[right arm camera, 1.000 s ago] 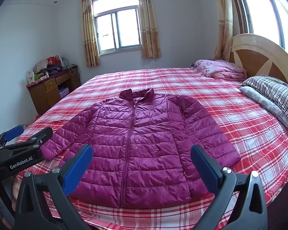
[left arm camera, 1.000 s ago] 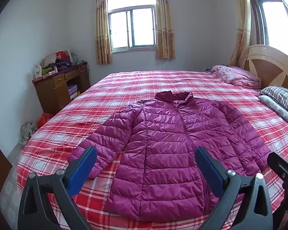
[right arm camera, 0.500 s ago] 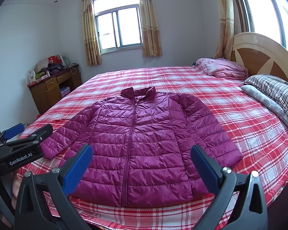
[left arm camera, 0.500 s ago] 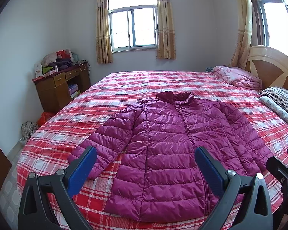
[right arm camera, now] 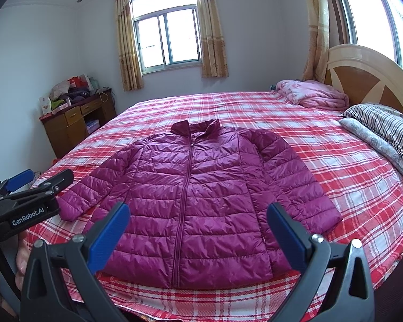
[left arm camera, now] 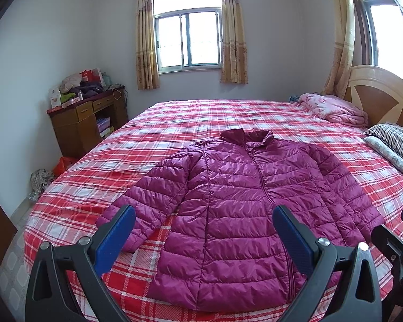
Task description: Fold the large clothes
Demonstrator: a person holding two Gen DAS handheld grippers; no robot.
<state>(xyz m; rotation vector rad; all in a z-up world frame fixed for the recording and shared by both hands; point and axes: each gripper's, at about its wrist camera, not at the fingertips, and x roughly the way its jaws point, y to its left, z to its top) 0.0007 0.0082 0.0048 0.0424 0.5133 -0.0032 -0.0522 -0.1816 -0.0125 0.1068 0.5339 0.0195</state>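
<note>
Little has moved since a moment ago: both grippers still hover at the bed's foot. Left gripper [left arm camera: 202,232] and right gripper [right arm camera: 197,228] have fingers spread, holding nothing. One magenta puffer jacket [right arm camera: 190,196] lies flat, zipped, on the plaid bed [right arm camera: 349,187]. Slick padding could slip or spring open. Beyond: two pillows [right arm camera: 384,131], one pink blanket [right arm camera: 314,96].

Ahead of both wide-spread grippers, only the flat jacket [right arm camera: 190,204] lies on the bed [right arm camera: 335,187]. Far right, pillows [right arm camera: 381,131] and headboard [right arm camera: 362,72] block passage. The desk [left arm camera: 80,123] stands far left.
</note>
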